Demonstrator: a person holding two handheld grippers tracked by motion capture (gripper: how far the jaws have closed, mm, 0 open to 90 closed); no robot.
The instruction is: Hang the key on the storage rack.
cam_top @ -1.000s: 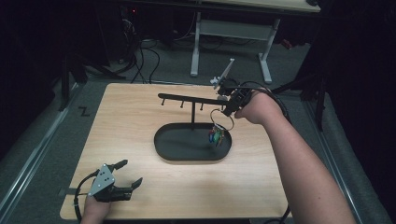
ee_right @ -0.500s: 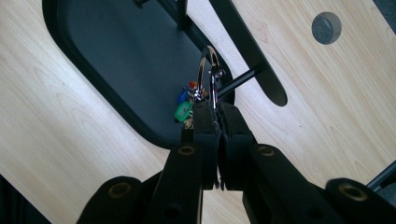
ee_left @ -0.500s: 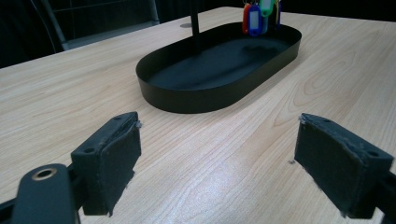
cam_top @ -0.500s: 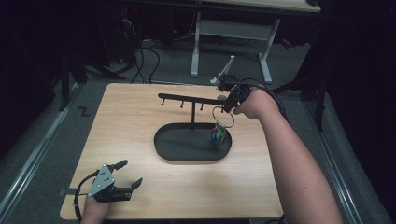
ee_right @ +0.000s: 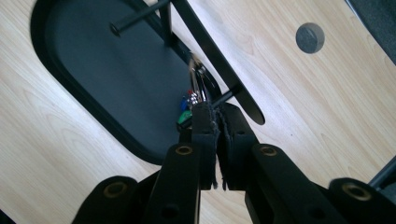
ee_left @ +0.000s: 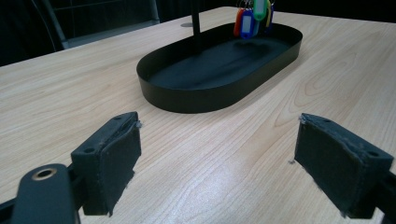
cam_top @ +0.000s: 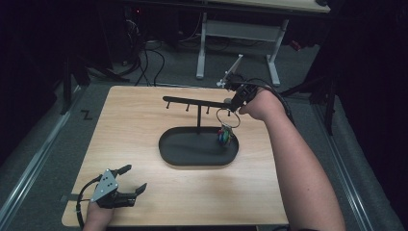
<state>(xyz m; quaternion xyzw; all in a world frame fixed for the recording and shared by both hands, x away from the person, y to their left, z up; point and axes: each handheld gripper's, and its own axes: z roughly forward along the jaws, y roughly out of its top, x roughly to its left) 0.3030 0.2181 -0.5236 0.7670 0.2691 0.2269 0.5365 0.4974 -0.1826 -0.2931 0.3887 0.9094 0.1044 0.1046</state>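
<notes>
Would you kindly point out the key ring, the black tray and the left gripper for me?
key ring (cam_top: 227, 117): high view, on the metal loop.
black tray (ee_left: 187, 98): left gripper view, on its near outer wall.
left gripper (cam_top: 133, 179): high view, midway between its open jaw tips.

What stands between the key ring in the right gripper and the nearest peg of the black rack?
Nothing visible does. The right gripper is shut on the key ring, which hangs right at the end peg of the rack. The coloured tags dangle freely above the tray.

The right gripper (cam_top: 234, 105) has carried the key ring (cam_top: 227, 117) slightly nearer the rack's end peg (cam_top: 226, 102).
</notes>
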